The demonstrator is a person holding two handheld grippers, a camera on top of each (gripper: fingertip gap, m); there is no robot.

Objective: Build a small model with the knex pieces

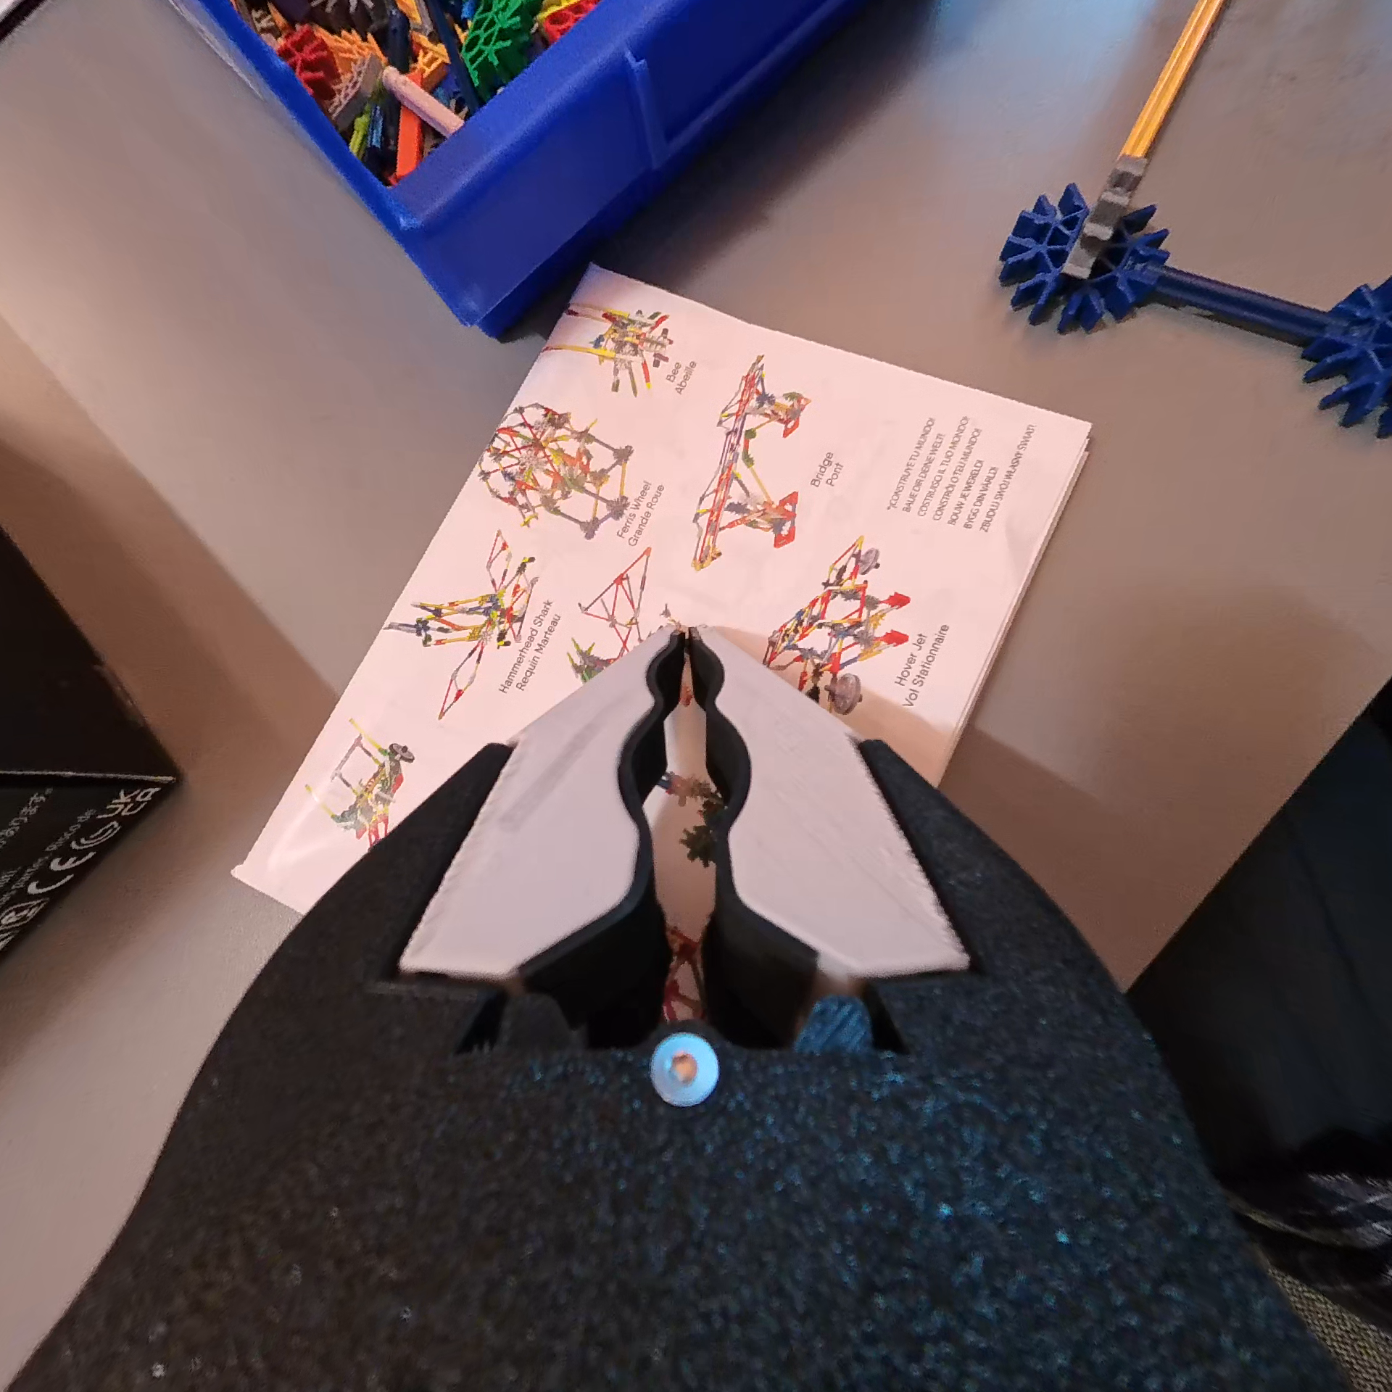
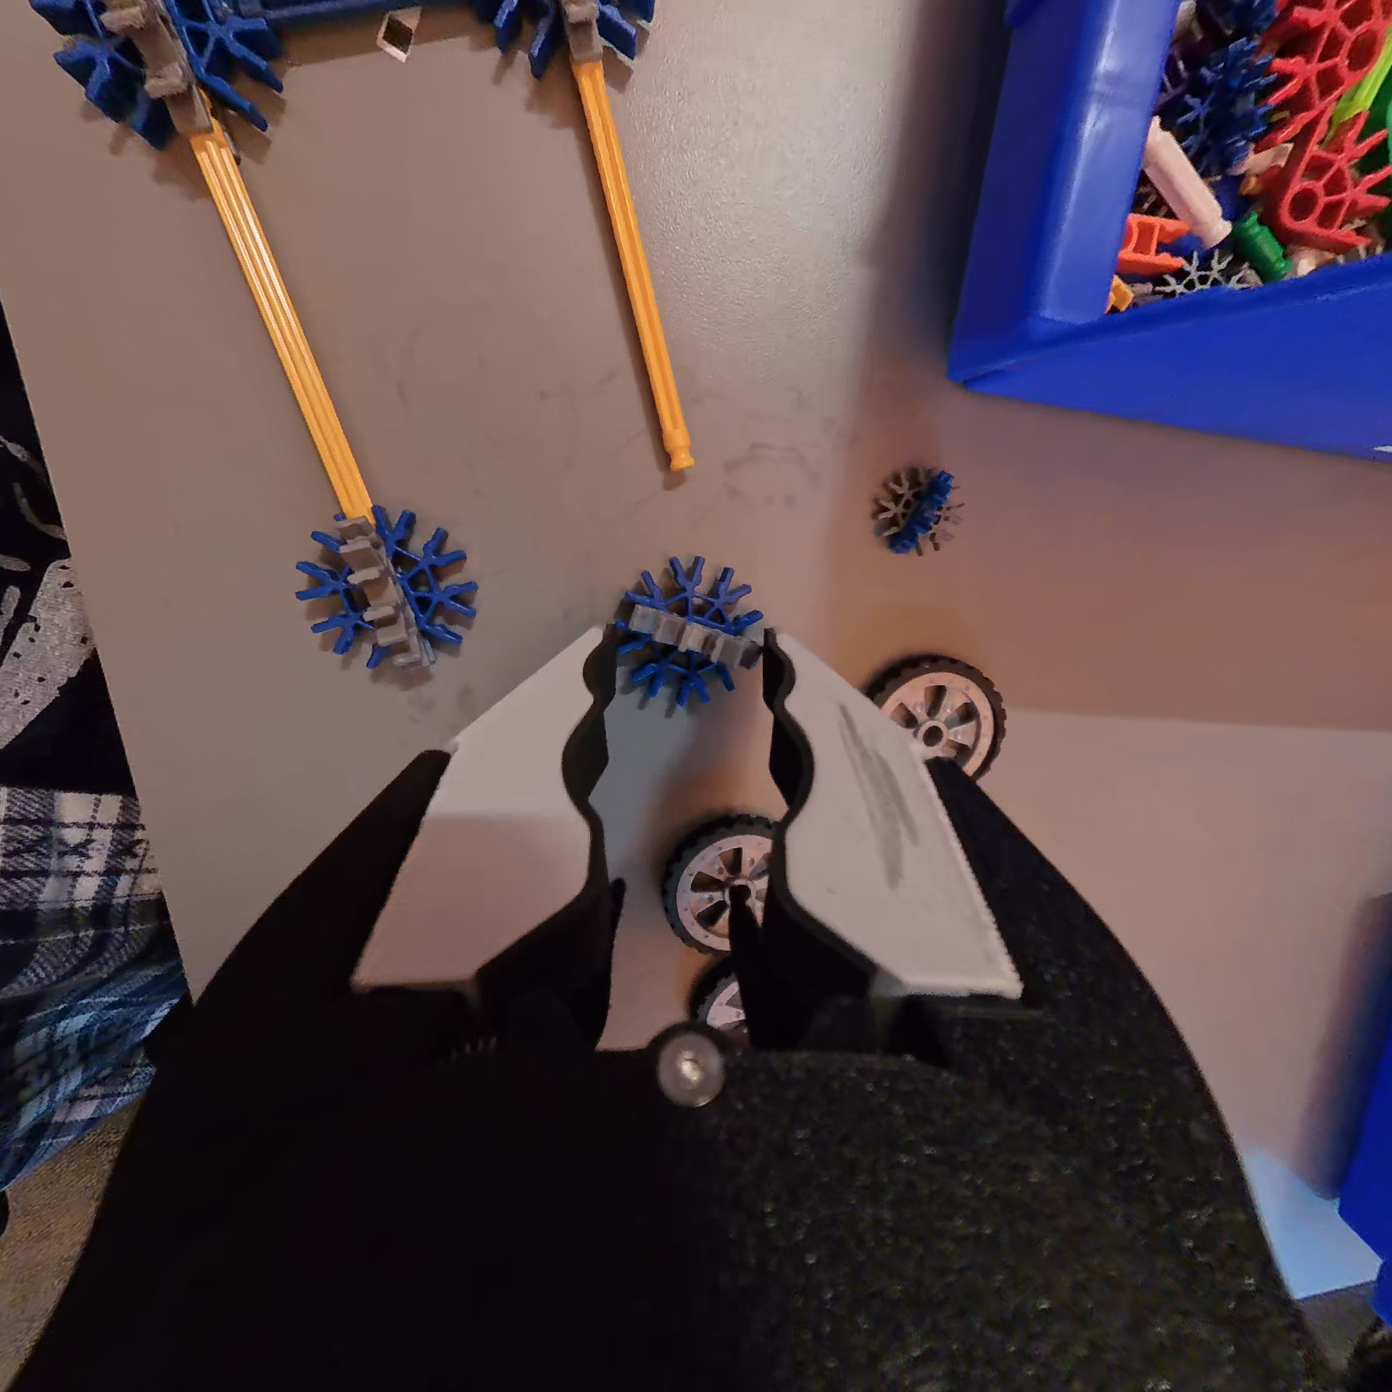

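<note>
My left gripper (image 1: 687, 634) is shut and empty, its tips together just above a white instruction booklet (image 1: 753, 482) printed with coloured model pictures. My right gripper (image 2: 685, 640) holds a blue snowflake connector with a grey clip (image 2: 687, 636) between its fingertips, which touch it on both sides. I cannot tell whether the connector rests on the grey table (image 2: 467, 316) or is lifted off it. A matching connector on a yellow rod (image 2: 384, 587) lies to its left. A second yellow rod (image 2: 633, 256) ends free above the held connector.
A blue bin of mixed building parts (image 2: 1175, 361) stands at the right, and also shows in the left wrist view (image 1: 542, 173). Wheels (image 2: 938, 727) (image 2: 723, 881) and a small blue and grey connector (image 2: 915, 512) lie near my right gripper. A black box (image 1: 68, 791) is at the left. Across from one pair of fingers to the other is roughly 25 cm.
</note>
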